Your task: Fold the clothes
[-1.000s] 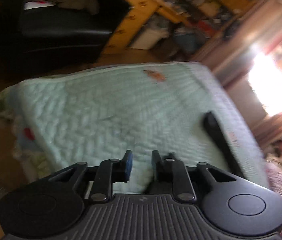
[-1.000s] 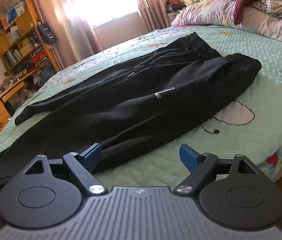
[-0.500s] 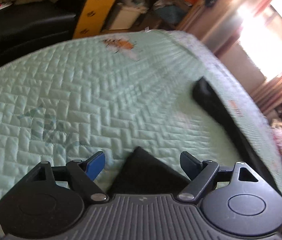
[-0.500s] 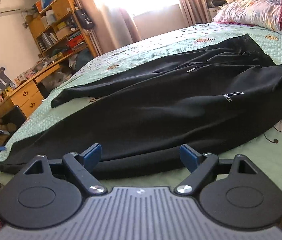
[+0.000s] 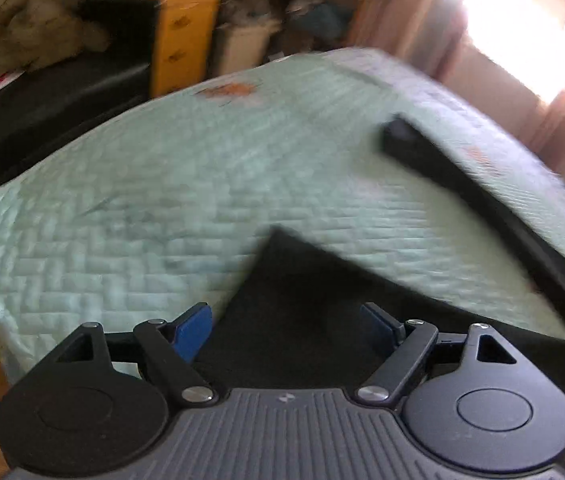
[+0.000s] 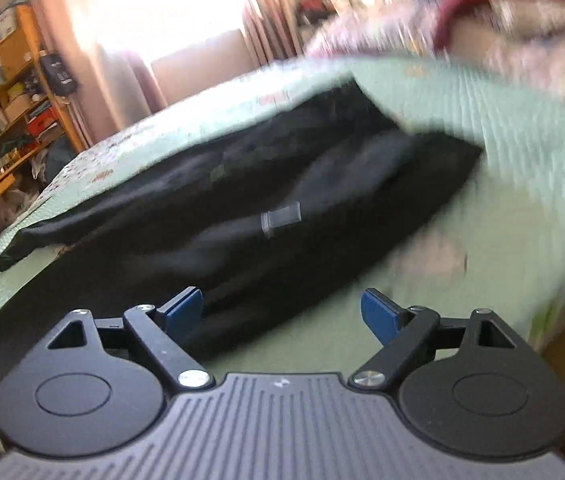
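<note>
A pair of black trousers lies flat across a pale green quilted bed, a small light label on the upper leg. In the left wrist view the near leg's cuff end lies just ahead of my left gripper, which is open with its blue pads clear of the cloth. The far leg's cuff lies further back at the right. My right gripper is open above the trousers' near edge, with nothing between its pads.
A black armchair and a yellow drawer unit stand beyond the foot of the bed. Wooden shelves line the left wall beside a bright window. Pillows and a red cloth are heaped at the head of the bed.
My left gripper opened and let go of the near leg's cuff, then drew back from it. The right wrist view swung toward the trousers' left end and back to the right, now blurred.
</note>
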Motion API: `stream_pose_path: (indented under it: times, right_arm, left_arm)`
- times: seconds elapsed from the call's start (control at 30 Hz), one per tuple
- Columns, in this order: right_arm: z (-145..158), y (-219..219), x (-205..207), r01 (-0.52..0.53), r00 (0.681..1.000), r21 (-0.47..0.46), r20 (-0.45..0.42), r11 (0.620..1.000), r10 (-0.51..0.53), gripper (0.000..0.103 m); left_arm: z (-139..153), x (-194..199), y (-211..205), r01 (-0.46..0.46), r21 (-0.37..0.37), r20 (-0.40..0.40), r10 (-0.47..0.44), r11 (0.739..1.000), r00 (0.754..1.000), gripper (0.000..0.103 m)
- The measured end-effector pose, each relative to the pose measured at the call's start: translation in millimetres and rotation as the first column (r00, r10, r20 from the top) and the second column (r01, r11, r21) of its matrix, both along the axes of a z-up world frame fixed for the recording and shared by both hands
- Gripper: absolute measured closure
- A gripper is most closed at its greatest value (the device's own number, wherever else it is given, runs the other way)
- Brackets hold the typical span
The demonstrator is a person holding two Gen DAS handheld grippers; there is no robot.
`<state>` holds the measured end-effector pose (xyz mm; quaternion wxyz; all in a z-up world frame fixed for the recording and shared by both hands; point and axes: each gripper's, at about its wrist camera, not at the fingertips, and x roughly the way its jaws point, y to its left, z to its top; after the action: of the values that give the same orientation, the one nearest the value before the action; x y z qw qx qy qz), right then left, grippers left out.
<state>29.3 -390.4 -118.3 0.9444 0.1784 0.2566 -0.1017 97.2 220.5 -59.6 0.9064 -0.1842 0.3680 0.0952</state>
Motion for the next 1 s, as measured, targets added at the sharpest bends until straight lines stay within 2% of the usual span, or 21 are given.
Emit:
stream_pose_path:
  times: [0.07,0.13,0.17,0.23,0.27,0.3,0.33,0.4,0.47,0.53,0.6,0.67,0.7,0.77,0.8,0.9,0.93,1.0]
  right_arm:
    - [11.0,0.3,18.0,-0.061,0.997,-0.031,0.039,0.998,0.062,0.016]
    - [11.8,-3.1,39.9,-0.144,0.988,-0.031,0.055,0.989,0.146,0.016]
    - [4.9,-8.3,51.5,-0.173,0.984,-0.025,0.037,0.985,0.174,0.016]
    - [-9.0,-18.6,74.7,-0.23,0.973,-0.009,0.002,0.973,0.23,0.016]
    - [-16.0,-23.8,86.4,-0.258,0.966,-0.001,-0.015,0.966,0.258,0.016]
    - [-24.5,-35.0,87.9,-0.243,0.969,-0.011,-0.04,0.97,0.242,0.018]
    - [-33.9,-49.6,83.7,-0.203,0.977,-0.033,-0.068,0.979,0.201,0.032]
    - [-52.6,-78.7,75.3,-0.126,0.986,-0.079,-0.121,0.989,0.116,0.048]
    - [-53.4,-98.6,58.8,-0.093,0.989,-0.077,-0.125,0.993,0.083,0.057]
    - [-51.8,-115.6,42.4,-0.073,0.99,-0.068,-0.125,0.995,0.064,0.057]
    - [-51.6,-130.5,30.2,-0.059,0.991,-0.045,-0.12,0.997,0.053,0.056]
    - [-43.4,-152.4,15.8,-0.012,0.999,0.069,-0.033,0.998,0.015,0.038]
    - [-39.0,-162.1,9.2,0.022,1.0,0.112,0.019,0.993,-0.025,0.023]
    - [-35.1,-191.3,-6.6,0.151,0.98,0.185,0.098,0.971,-0.171,0.012]
    - [-37.1,-206.1,-10.1,0.199,0.969,0.222,0.101,0.955,-0.226,0.012]
    - [-56.1,-253.1,-3.3,0.306,0.944,0.307,0.025,0.901,-0.329,0.012]
    - [-65.0,-267.3,-0.3,0.31,0.942,0.344,0.017,0.886,-0.336,0.011]
    - [-75.4,-279.2,8.4,0.28,0.94,0.393,0.072,0.876,-0.333,0.011]
  left_arm:
    - [11.5,2.2,-37.2,0.117,0.041,0.022,-0.118,0.992,0.993,0.016]
    - [14.9,3.4,-88.7,0.265,0.097,0.018,-0.268,0.959,0.963,0.01]
    - [15.9,4.2,-115.0,0.338,0.124,0.011,-0.342,0.933,0.94,0.008]
    - [6.4,8.3,-172.7,0.483,0.187,-0.03,-0.486,0.856,0.873,0.007]
    - [-1.8,11.2,-196.2,0.531,0.22,-0.057,-0.533,0.818,0.844,0.006]
    - [-10.3,12.5,-213.8,0.563,0.244,-0.089,-0.56,0.79,0.824,0.005]
    - [-18.8,13.8,-231.4,0.594,0.266,-0.121,-0.585,0.76,0.802,0.005]
    - [-35.7,15.9,-265.3,0.654,0.299,-0.186,-0.63,0.695,0.754,0.005]
    - [-51.4,12.6,-281.6,0.719,0.265,-0.224,-0.684,0.643,0.694,0.006]
    - [-62.2,12.2,-287.4,0.734,0.252,-0.229,-0.699,0.63,0.678,0.001]
    - [-64.1,10.7,-291.9,0.747,0.224,-0.236,-0.709,0.625,0.664,0.001]
    - [-64.6,8.8,-296.8,0.766,0.21,-0.247,-0.725,0.607,0.642,0.001]
    - [-65.3,7.2,-299.7,0.775,0.212,-0.253,-0.733,0.595,0.632,0.001]
    - [-65.2,2.1,-302.2,0.774,0.23,-0.258,-0.73,0.59,0.633,0.001]
    - [-65.0,-0.8,-303.6,0.773,0.239,-0.26,-0.728,0.588,0.634,0.001]
    - [-62.9,-5.8,-306.5,0.764,0.24,-0.248,-0.723,0.599,0.645,0.001]
    - [-62.1,-8.3,-307.5,0.769,0.239,-0.241,-0.731,0.593,0.639,0.001]
    - [-62.4,-9.6,-309.1,0.774,0.247,-0.24,-0.737,0.584,0.632,0.001]
